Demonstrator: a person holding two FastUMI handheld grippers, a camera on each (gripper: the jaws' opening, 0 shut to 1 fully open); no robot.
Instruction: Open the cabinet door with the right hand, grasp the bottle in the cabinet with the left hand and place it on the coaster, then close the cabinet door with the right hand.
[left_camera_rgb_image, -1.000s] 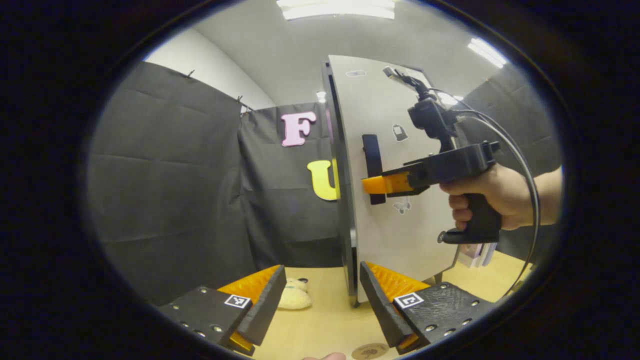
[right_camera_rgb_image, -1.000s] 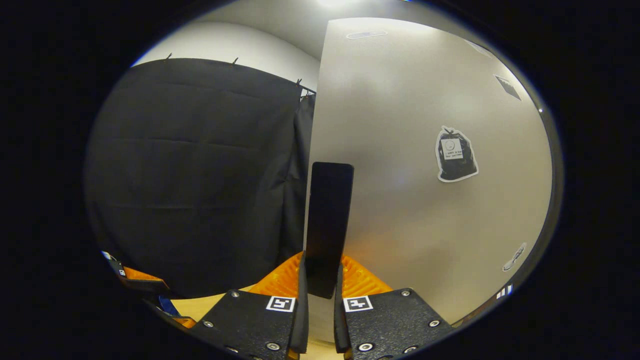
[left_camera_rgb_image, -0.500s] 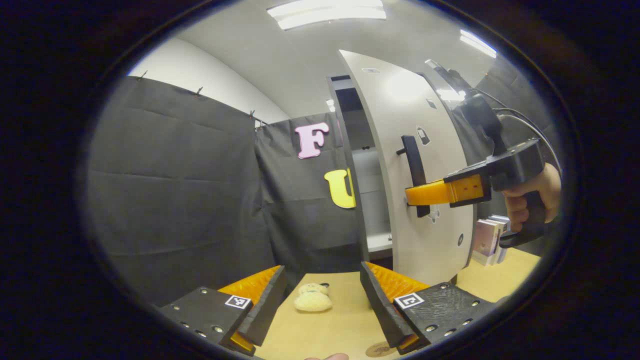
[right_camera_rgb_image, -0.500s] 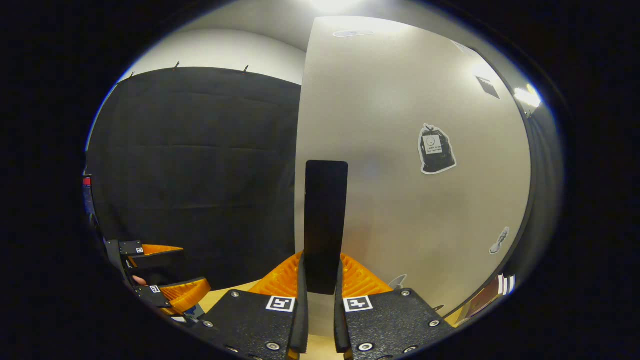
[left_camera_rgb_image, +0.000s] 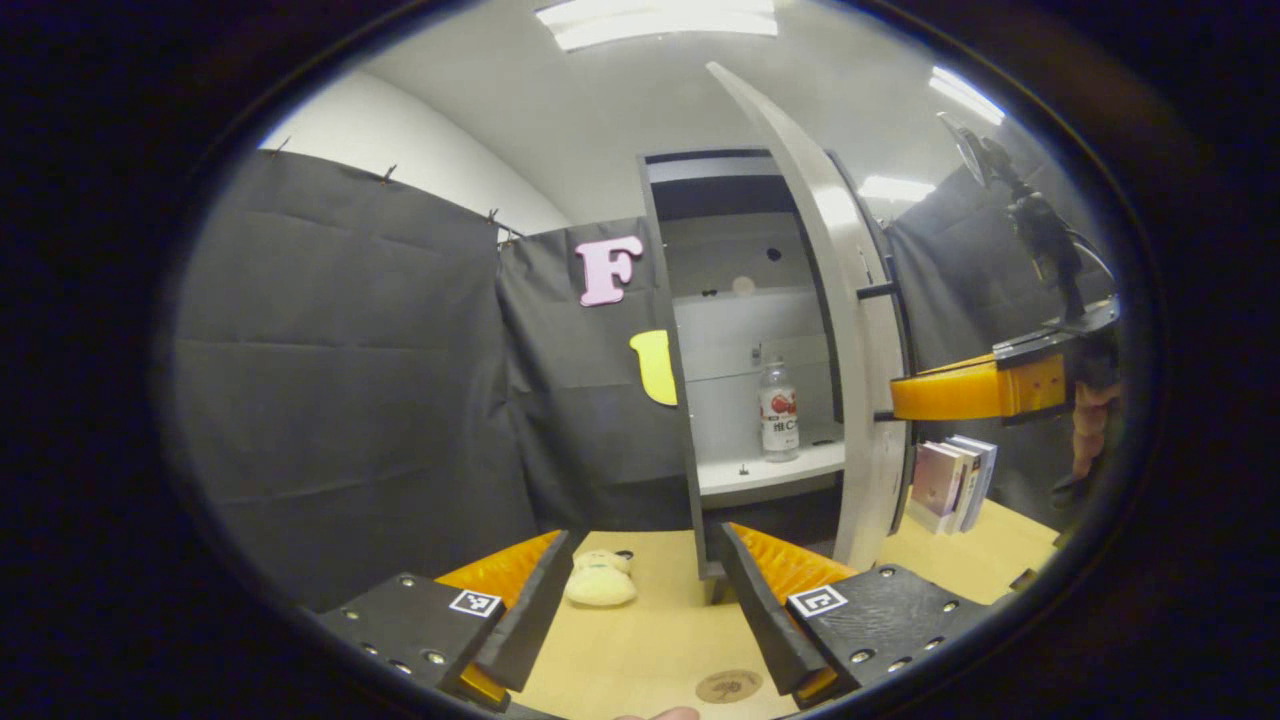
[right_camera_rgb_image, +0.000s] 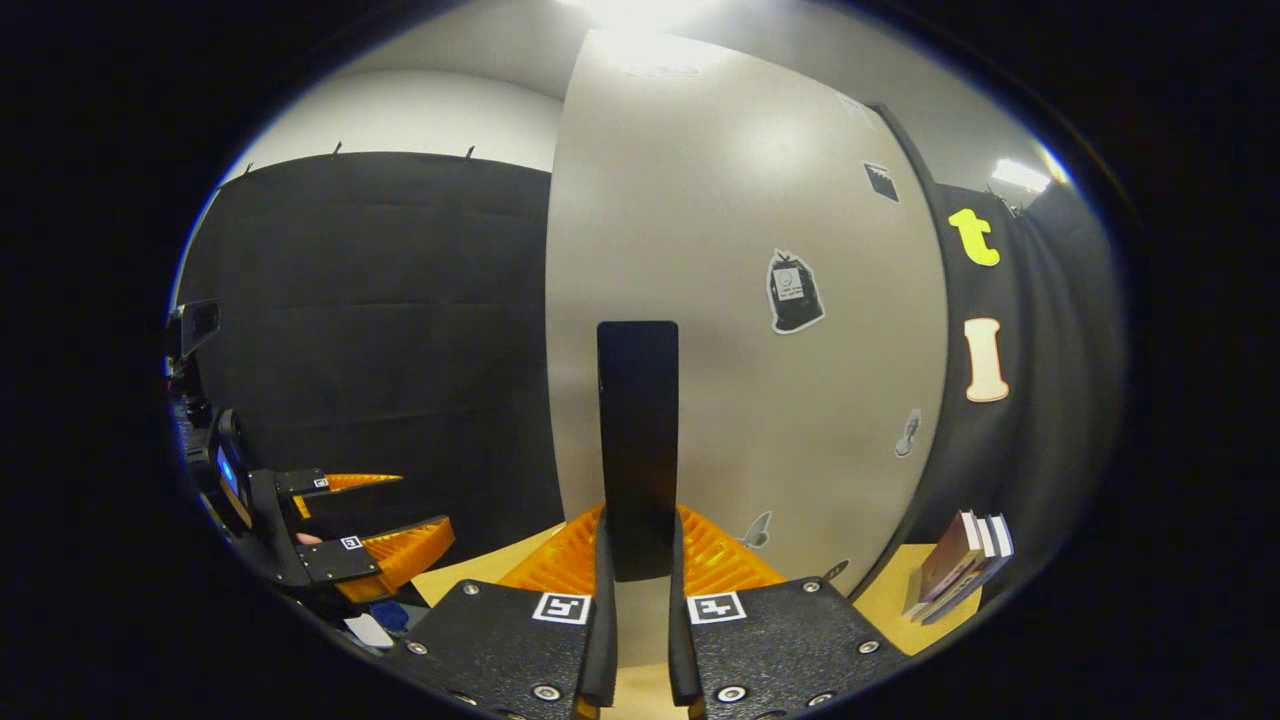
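One step is nearly done: the cabinet door (left_camera_rgb_image: 850, 330) stands swung wide, with the right tool (right_camera_rgb_image: 637, 560) pinching the door's dark handle (right_camera_rgb_image: 637, 440) between both fingers. Inside the cabinet (left_camera_rgb_image: 740, 300), the bottle (left_camera_rgb_image: 778, 410) stands upright on the lower shelf (left_camera_rgb_image: 765, 470), close to the door side. The left tool (left_camera_rgb_image: 640, 600) hovers spread and empty over the worktop (left_camera_rgb_image: 640, 650), well short of the cabinet. A round coaster (left_camera_rgb_image: 728, 686) lies on the worktop in front of the cabinet; a small plush toy (left_camera_rgb_image: 600, 582) sits nearer the cabinet's base. Next, I judge, the left tool must reach into the cabinet and close around the bottle.
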